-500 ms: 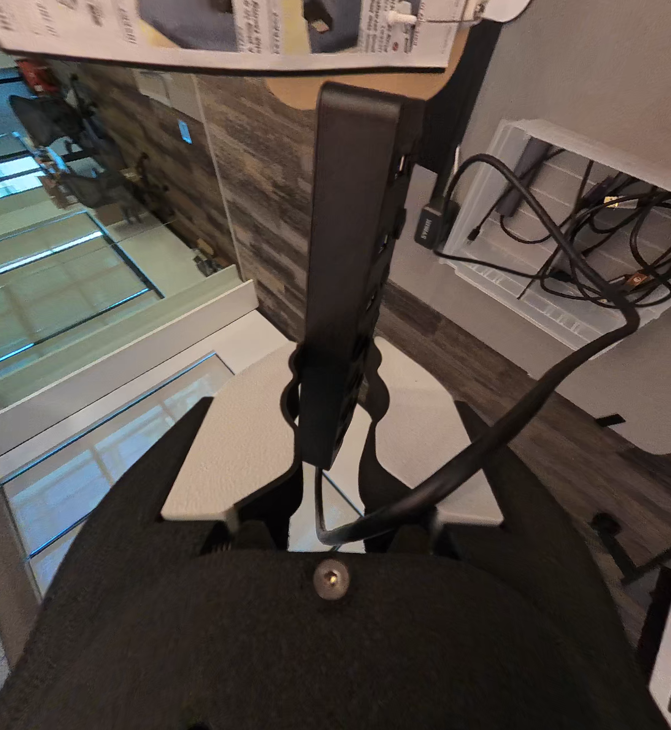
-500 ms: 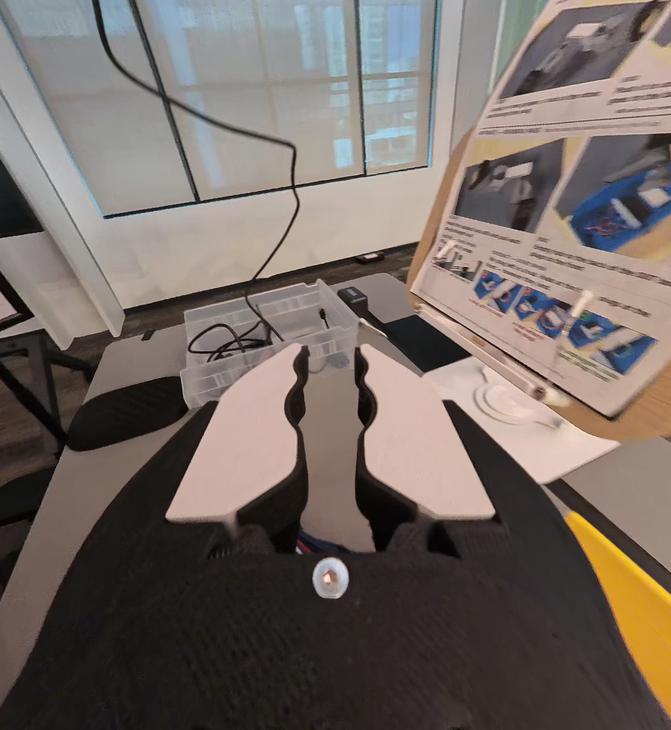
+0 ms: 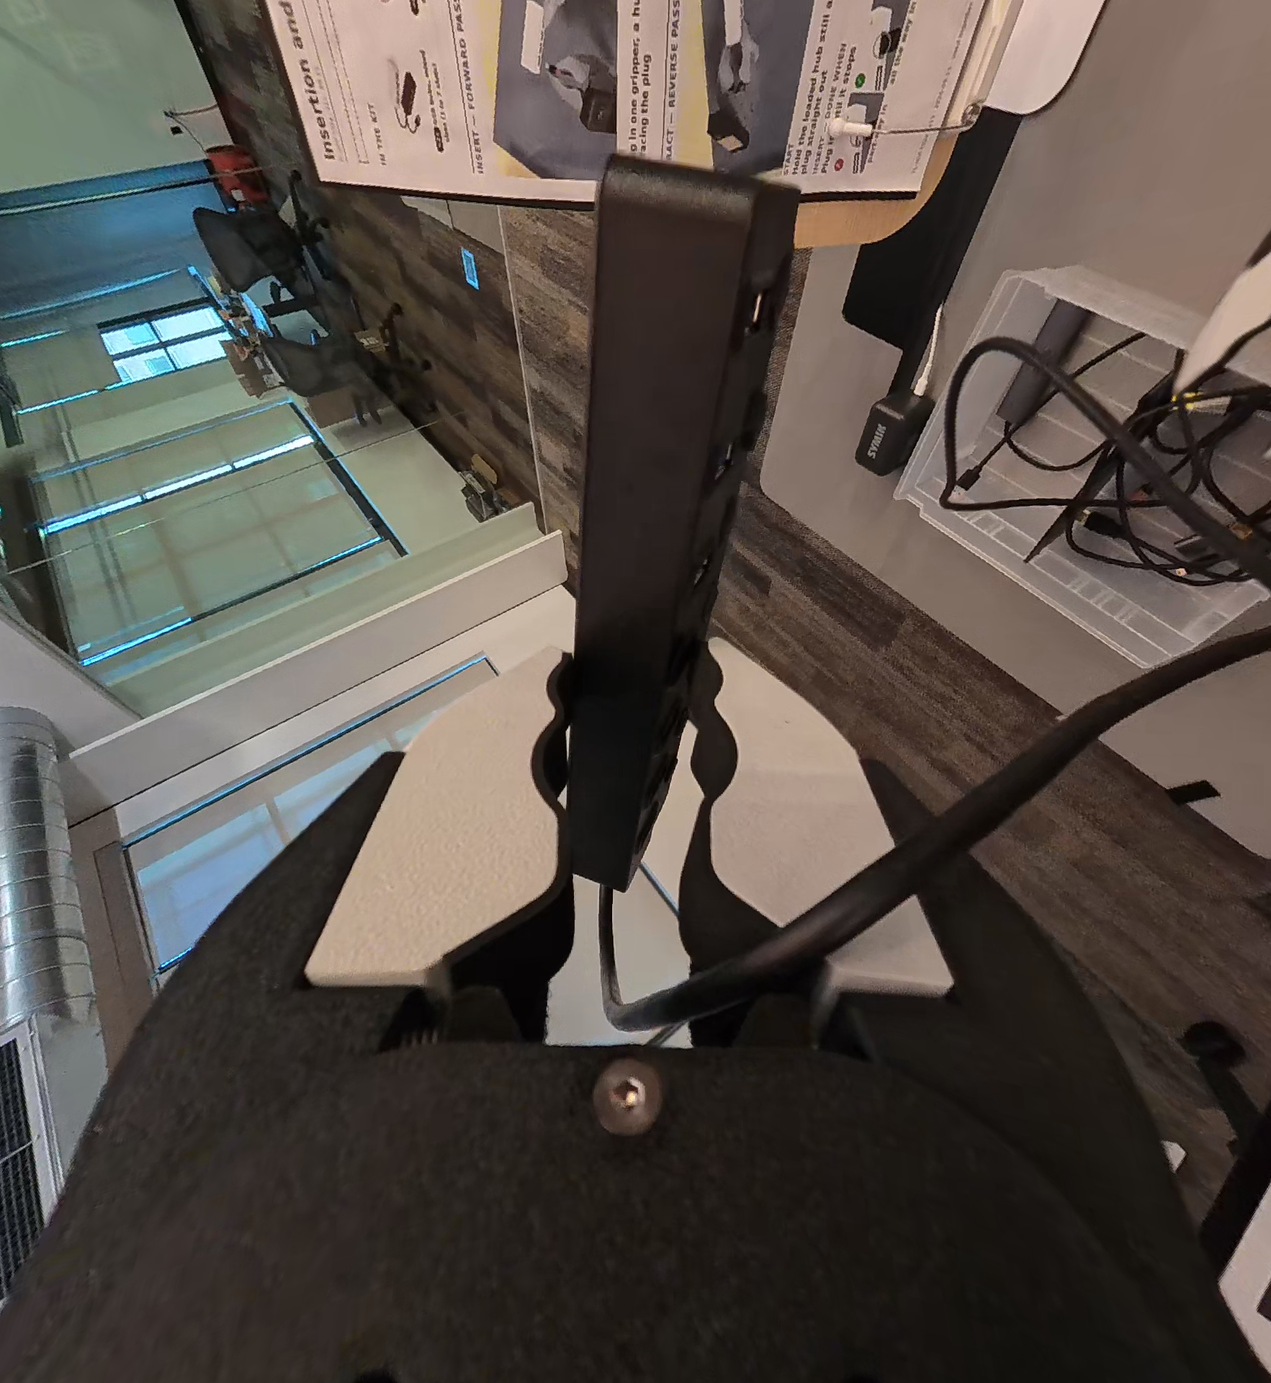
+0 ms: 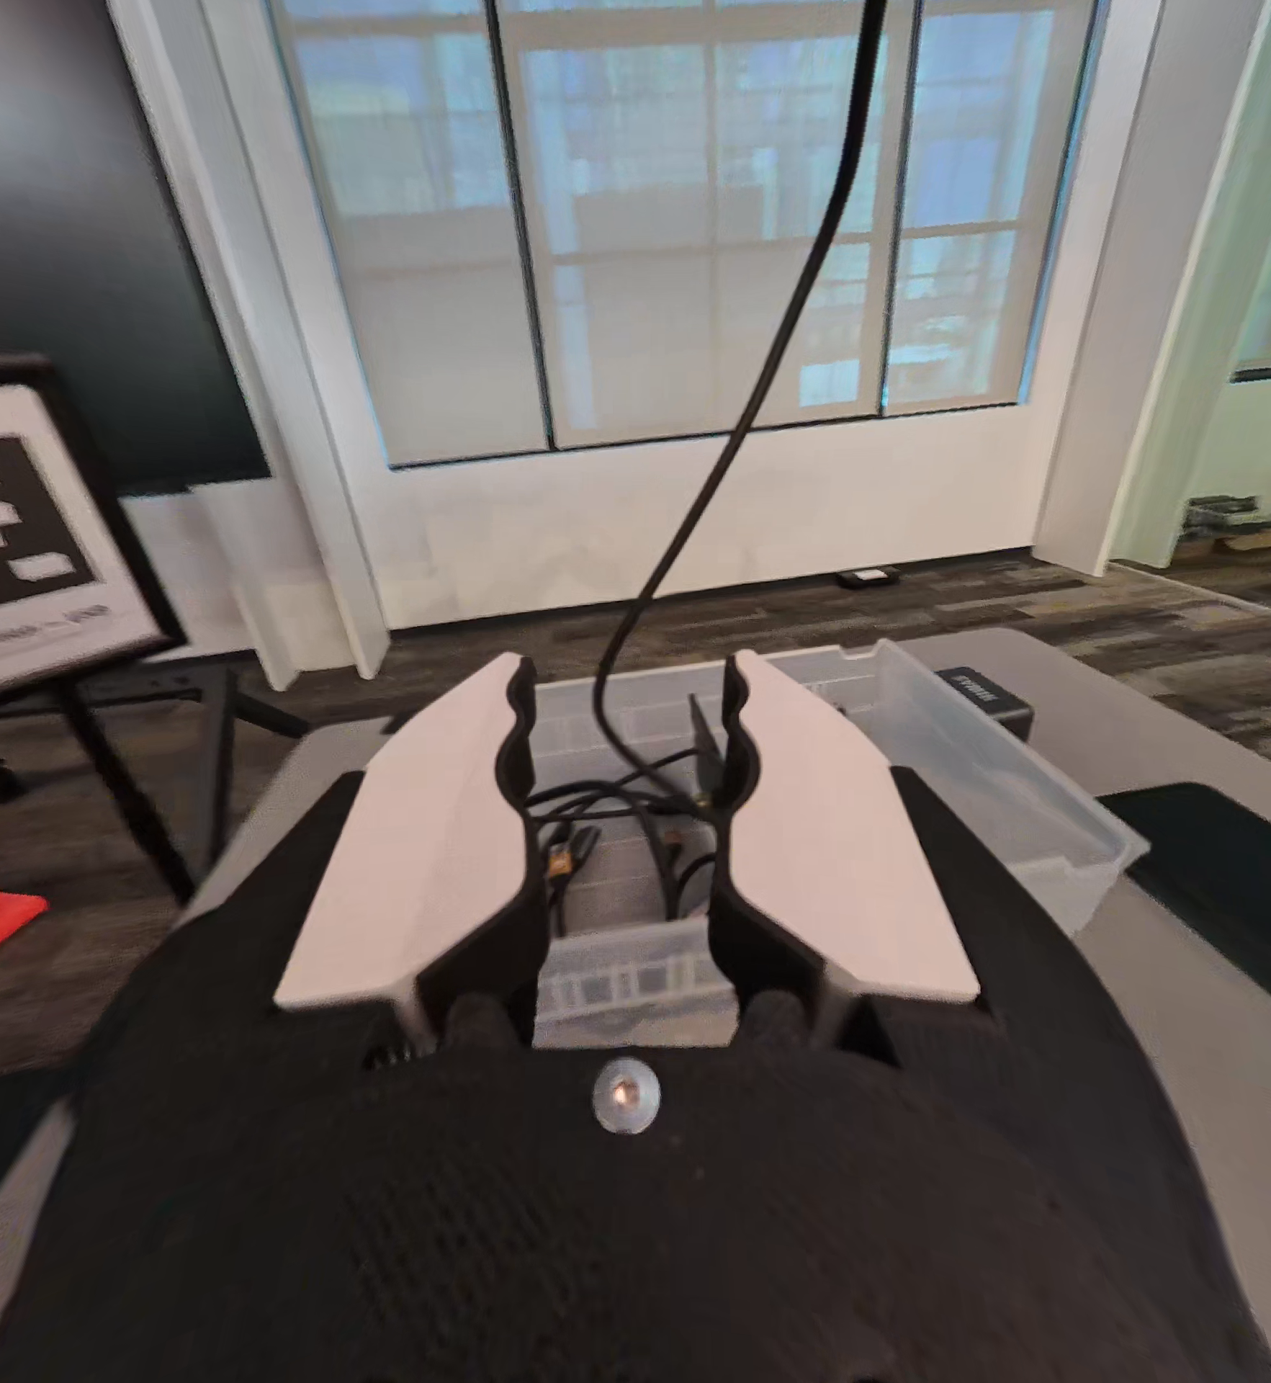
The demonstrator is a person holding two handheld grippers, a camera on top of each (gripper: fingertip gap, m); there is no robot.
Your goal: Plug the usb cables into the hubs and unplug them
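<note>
The hub (image 3: 662, 479) is pinched upright in the left gripper (image 3: 632, 741); the right gripper (image 4: 625, 756) hovers spread above the cable bin (image 4: 991, 793).

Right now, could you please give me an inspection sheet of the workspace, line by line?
Surface: grey table, mostly bare.
Job's things: black hub held upright in the left gripper; clear bin on the table holds loose USB cables and another hub.
Clutter: black adapter beside the bin; black pad; instruction sheet on a board.
Grippers: left gripper shut on the hub; right gripper open over the bin, empty.
Cables: hub's own cable loops from its base into the bin; no cable seen plugged into its ports.
Surroundings: windows, wood-look floor, framed sign on a stand.
</note>
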